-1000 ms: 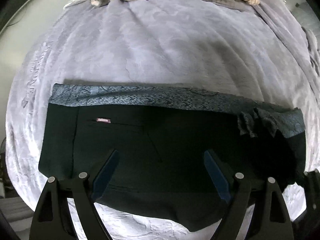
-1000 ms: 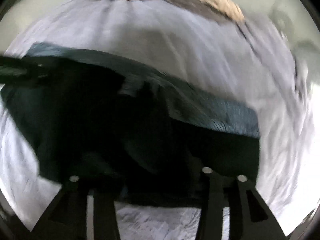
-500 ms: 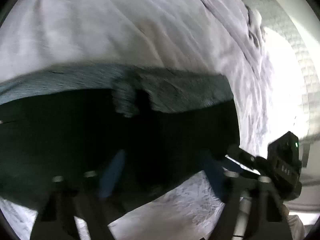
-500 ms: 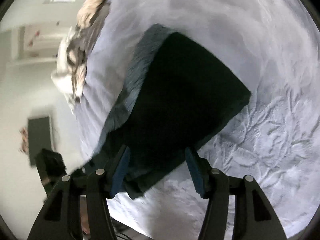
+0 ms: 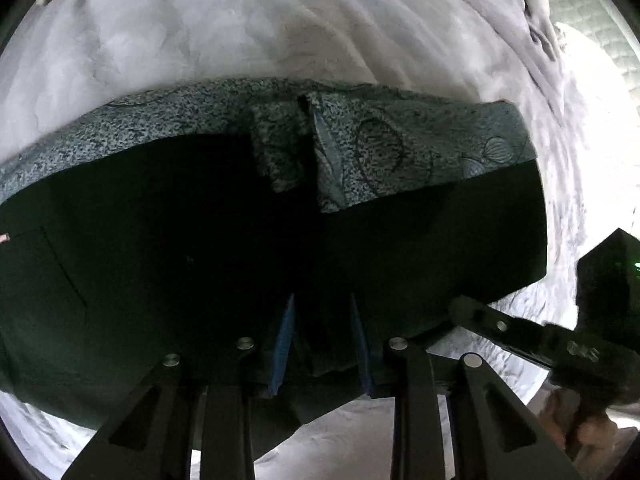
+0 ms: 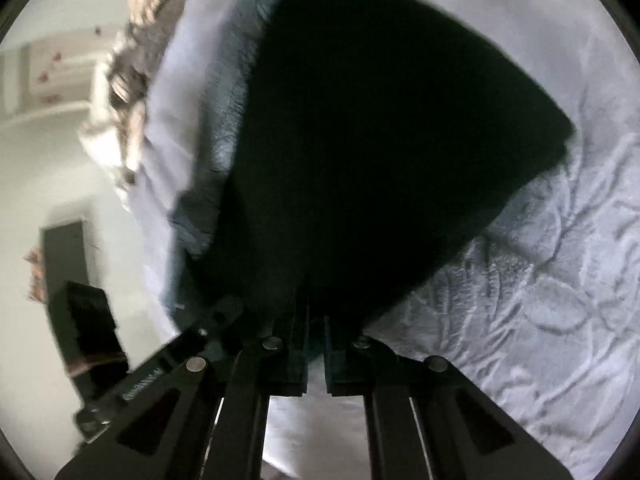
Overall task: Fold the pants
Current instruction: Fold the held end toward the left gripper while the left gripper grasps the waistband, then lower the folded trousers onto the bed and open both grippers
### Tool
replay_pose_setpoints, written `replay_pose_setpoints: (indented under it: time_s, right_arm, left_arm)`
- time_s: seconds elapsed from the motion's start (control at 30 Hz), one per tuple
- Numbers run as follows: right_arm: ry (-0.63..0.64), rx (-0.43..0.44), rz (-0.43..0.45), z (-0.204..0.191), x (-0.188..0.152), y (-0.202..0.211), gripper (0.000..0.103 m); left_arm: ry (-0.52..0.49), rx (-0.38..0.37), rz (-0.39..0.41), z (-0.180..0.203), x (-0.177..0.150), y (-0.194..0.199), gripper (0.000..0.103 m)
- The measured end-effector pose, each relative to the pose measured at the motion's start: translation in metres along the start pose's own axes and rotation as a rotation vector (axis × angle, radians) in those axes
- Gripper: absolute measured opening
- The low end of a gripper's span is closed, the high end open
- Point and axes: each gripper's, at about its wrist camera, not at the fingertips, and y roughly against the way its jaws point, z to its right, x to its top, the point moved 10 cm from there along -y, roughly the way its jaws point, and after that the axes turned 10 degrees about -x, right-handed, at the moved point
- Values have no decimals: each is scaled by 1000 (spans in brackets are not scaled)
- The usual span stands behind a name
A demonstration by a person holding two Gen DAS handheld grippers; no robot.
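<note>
Left wrist view: dark pants (image 5: 248, 248) lie folded on a pale grey bedspread (image 5: 240, 32). The fabric is nearly black, so seams and layers are hard to read; the left end is cut off by the frame edge. Long axis runs left to right across the view, with a speckled grey-green inner band (image 5: 400, 140) along the far edge and a flap of it turned over near the middle. The left hand-held gripper (image 5: 322, 344) comes in from the near edge; its jaws have just been closing and now pinch a fold of the near hem between the blue pads (image 5: 282, 344). The right hand-held gripper (image 5: 520, 336) enters from the lower right at the pants' corner, tips hidden by cloth.

Right wrist view: blurred. The pants (image 6: 380, 140) fill the middle, long axis running away toward the upper left, one corner pointing right. The right hand-held gripper (image 6: 316, 332), jaws just closed, is clamped on the near edge of the pants; the pinch itself is lost in shadow. The left hand-held gripper (image 6: 160, 376) shows at lower left.
</note>
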Motion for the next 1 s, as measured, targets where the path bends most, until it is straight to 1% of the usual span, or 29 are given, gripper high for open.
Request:
replay_pose_setpoints:
  time_s: [0.07,0.1,0.13,0.17,0.2,0.23,0.27,0.33,0.37,0.4,0.43,0.47,0.5,0.53,0.57,0.63,0.7,0.73,0.77,0.8,0.83,0.87,0.93,0.97,1.0]
  right_arm:
    - [140,8,-23,-20,-6,17,23]
    - [221,36,-33,-33,-11,28,40]
    - [310,77,-24,-48,-13,45,55]
    - [367,89,4,-56,-10,59,62]
    - [426,67,71,-61,2,77,67]
    - [447,40,125,-60,18,89,67]
    - [445,24,156,-56,30,95,67]
    - [371,-38,221,-36,76,100,67]
    - [344,-61,229,-26,90,99,67]
    - [291,-106,224,-8,111,90,67]
    - [258,-118,206,3,119,82,67]
    - [222,-114,180,13,125,73,67]
    - [186,-99,143,20,131,62,64]
    - [156,-60,90,25,130,50,51]
    - [126,-25,41,26,126,43,43]
    - [126,19,25,18,121,48,36]
    - [163,70,20,1,115,58,34]
    - [177,50,28,1,114,61,34]
    - [209,-43,49,8,115,58,34]
    - [239,-141,61,14,117,50,36]
    - [278,-274,69,25,118,38,48]
    - [290,-313,85,27,120,33,52]
    - [262,-321,122,21,120,35,59]
    - [262,-338,148,17,117,41,59]
    - [286,-388,180,13,113,50,59]
  left_arm:
    - [-10,3,9,2,1,0,30]
    - [-13,4,10,3,1,-1,30]
    - [-14,3,12,2,1,-2,30]
    - [-13,1,12,3,1,-2,30]
    - [-11,-1,12,2,1,-2,30]
    - [-9,-1,13,1,1,-2,30]
    - [-11,0,15,2,2,-3,30]
    - [-15,4,19,4,2,-3,30]
    - [-17,6,21,3,1,-2,30]
    - [-17,6,24,3,1,-1,30]
    - [-16,6,26,3,1,-1,30]
    - [-13,6,27,3,1,-1,30]
    - [-9,6,28,3,1,0,30]
    - [-4,7,27,3,0,1,30]
    - [-1,13,22,2,-1,2,30]
    - [-6,24,23,2,-2,7,30]
    - [-25,33,21,2,-5,7,30]
    - [-31,31,18,2,-7,5,30]
    - [-31,21,16,3,-8,3,30]
    - [-28,16,14,4,-8,2,30]
    - [-29,28,14,4,-7,1,30]
    - [-37,46,16,5,-6,1,30]
    - [-42,58,23,7,-6,2,30]
    - [-43,57,33,7,-6,4,30]
    - [-46,56,38,8,-7,4,30]
